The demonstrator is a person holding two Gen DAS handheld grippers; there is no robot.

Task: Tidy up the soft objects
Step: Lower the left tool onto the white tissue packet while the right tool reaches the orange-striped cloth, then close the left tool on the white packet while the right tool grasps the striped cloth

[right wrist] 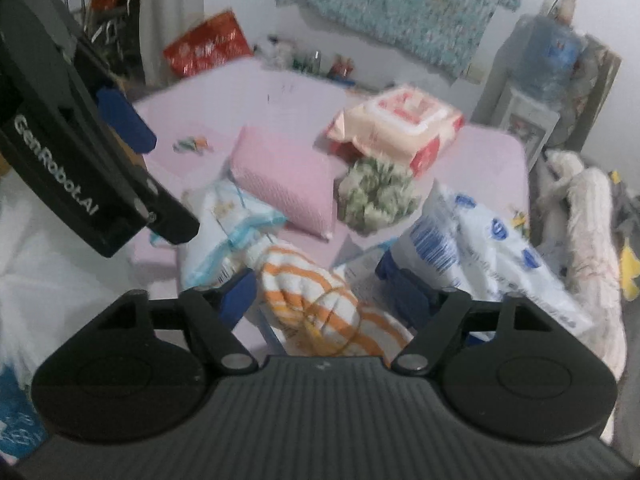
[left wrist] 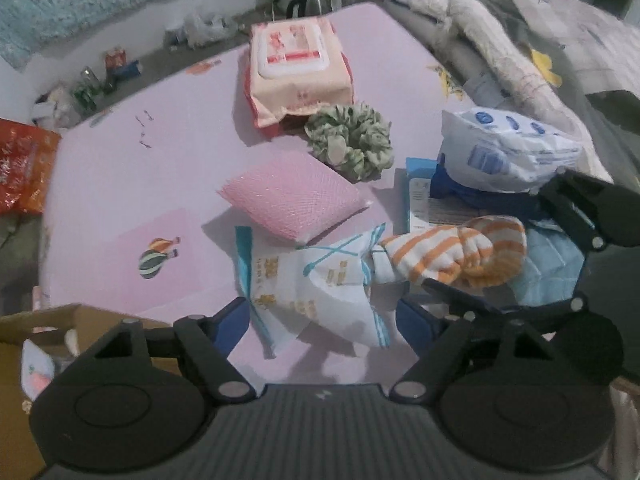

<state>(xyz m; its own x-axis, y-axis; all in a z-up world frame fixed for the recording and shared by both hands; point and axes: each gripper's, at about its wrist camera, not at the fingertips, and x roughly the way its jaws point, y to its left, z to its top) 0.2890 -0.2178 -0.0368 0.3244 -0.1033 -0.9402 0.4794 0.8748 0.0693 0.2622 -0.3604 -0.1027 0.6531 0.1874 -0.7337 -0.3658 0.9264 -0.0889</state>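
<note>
Soft items lie on a pink sheet (left wrist: 140, 184): a pink mesh sponge (left wrist: 292, 200), a green scrunchie (left wrist: 352, 140), a peach wet-wipes pack (left wrist: 296, 64), a white-and-blue plastic pack (left wrist: 508, 148), a white tissue packet (left wrist: 316, 280) and a rolled orange-striped cloth (left wrist: 452, 256). My left gripper (left wrist: 324, 320) points down over the tissue packet, whose lower end lies between its open jaws. My right gripper (right wrist: 322, 296) straddles the striped cloth (right wrist: 316, 296). A gap shows beside its right pad, so it is open. The left gripper (right wrist: 168, 184) shows at the upper left of the right wrist view.
A cardboard box (left wrist: 52, 332) with items sits at the lower left. A red bag (left wrist: 24, 168) lies off the sheet's left edge. Rolled bedding (left wrist: 500, 48) lines the right side. A kettle (left wrist: 310, 0) and small bottles stand on the floor beyond.
</note>
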